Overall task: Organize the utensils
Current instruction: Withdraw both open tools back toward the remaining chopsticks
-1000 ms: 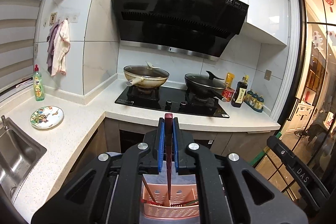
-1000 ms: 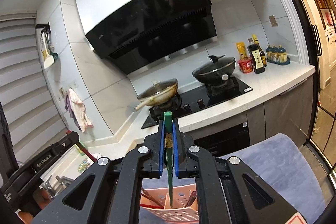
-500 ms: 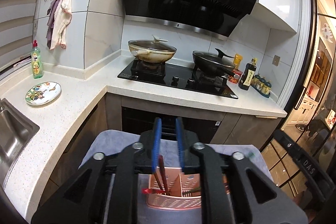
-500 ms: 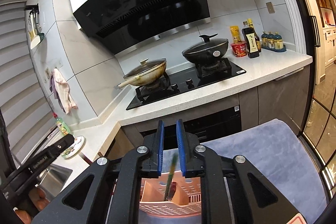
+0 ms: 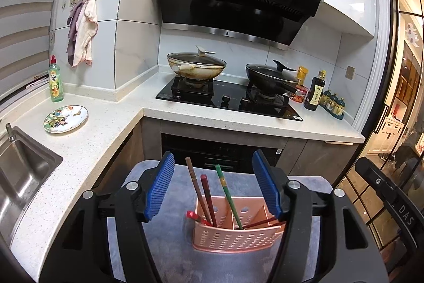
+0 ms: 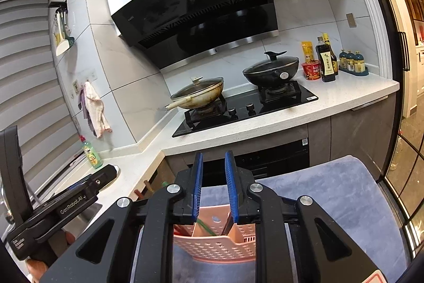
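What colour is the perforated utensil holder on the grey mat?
Pale pink, salmon-like. The utensil holder shows best in the left wrist view, with chopsticks standing in it.

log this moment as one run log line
left gripper: opening, nothing held | right gripper: opening, nothing held | chopsticks: standing in pink basket | basket on grey mat

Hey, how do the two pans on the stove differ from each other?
The cream pan sits on the left burner; the black pan sits on the right one. The cream pan looks stained and browned around its sides, while the black pan looks clean. The cream pan's lid knob is pale; the black pan's is dark and curved. Both are covered with glass lids and rest on the same black cooktop.
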Tool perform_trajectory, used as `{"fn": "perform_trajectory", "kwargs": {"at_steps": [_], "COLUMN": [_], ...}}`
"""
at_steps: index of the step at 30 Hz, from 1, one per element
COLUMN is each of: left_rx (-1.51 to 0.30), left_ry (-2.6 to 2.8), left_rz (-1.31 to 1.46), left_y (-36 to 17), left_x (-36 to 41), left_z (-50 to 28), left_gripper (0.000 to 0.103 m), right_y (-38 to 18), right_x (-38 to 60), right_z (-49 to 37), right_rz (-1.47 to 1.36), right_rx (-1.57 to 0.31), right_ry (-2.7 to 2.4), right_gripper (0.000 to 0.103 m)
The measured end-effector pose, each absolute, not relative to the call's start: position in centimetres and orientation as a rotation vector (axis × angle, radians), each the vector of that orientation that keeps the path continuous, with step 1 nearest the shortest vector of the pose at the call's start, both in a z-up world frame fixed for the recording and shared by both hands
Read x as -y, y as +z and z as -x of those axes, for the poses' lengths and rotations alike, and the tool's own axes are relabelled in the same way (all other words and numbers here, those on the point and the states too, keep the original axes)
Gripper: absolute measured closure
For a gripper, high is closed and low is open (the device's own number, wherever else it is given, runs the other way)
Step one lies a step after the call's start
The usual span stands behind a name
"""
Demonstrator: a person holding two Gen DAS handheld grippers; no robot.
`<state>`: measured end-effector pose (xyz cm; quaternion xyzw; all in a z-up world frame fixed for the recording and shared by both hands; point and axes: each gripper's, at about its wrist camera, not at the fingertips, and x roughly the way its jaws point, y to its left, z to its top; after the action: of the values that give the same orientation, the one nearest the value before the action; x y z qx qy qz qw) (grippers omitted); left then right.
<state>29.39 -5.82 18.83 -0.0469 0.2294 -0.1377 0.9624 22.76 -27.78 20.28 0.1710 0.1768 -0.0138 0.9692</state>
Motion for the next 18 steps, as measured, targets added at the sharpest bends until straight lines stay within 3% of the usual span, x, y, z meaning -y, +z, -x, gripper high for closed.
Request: {"fn": "perform_trajectory", "kwargs": {"at_steps": [6, 8, 10, 18], "left_rx": [-0.483, -0.507, -0.532, -0.635], "left_ry": [-0.269, -0.267, -0.267, -0.263], "left_rz": [0.071, 0.064, 0.054, -0.004], "left_y": [18.3, 17.6, 16.7, 11.3], "left_x": [5.0, 4.5, 4.0, 2.5], "left_z": [-26.8, -25.6, -24.2, -18.6], "left_gripper": [0.044, 0.044, 0.044, 0.044], "right_y": [20.0, 19.4, 18.6, 12.2], "right_x": [26.6, 26.0, 25.6, 24.0], "right_z": [-19.4, -17.7, -16.1, -9.4], "right_rz": [-0.302, -0.291, -0.281, -0.251], "right_rx": [-0.374, -0.39, -0.408, -0.564], "right_ry": [0.013, 0.032, 0.046, 0.044], "right_gripper": [0.083, 0.076, 0.076, 0.076]}}
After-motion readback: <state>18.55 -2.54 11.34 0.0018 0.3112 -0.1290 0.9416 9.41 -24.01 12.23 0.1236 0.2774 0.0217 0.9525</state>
